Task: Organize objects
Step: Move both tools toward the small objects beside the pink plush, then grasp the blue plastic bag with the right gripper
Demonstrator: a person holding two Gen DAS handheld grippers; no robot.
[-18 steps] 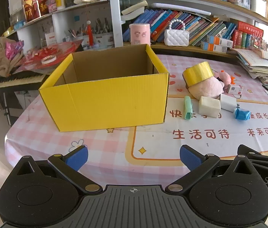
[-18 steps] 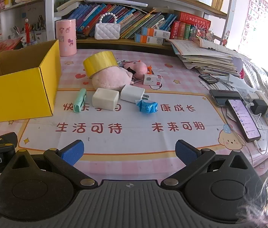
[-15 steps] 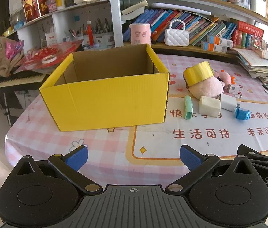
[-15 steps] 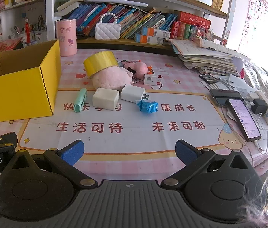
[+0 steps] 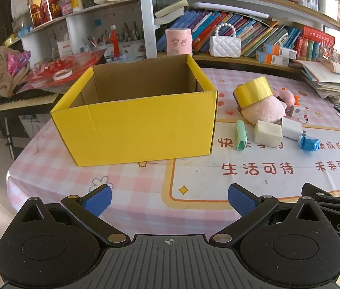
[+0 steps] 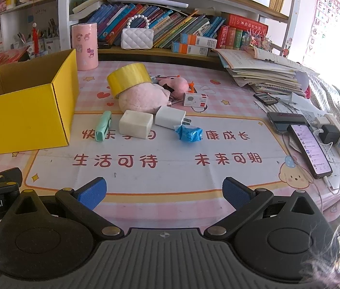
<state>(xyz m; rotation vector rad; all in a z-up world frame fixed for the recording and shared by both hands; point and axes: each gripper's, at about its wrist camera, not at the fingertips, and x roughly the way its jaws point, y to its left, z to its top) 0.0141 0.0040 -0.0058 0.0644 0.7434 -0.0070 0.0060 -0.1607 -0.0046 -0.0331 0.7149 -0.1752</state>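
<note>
Nothing has shifted since the earlier frames. The yellow box (image 5: pixel 143 130) stands open on the surface (image 5: pixel 49 168), with pink plush (image 6: pixel 141 97), tape roll (image 6: pixel 129 78), chargers and blue wrapper (image 6: pixel 189 133) beside it. Left claw (image 5: pixel 169 200) and right claw (image 6: pixel 164 192) hover wide open, empty.

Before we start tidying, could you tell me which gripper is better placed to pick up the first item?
Right. The right gripper is open and faces the blue packet; the left gripper faces the yellow box.
</note>
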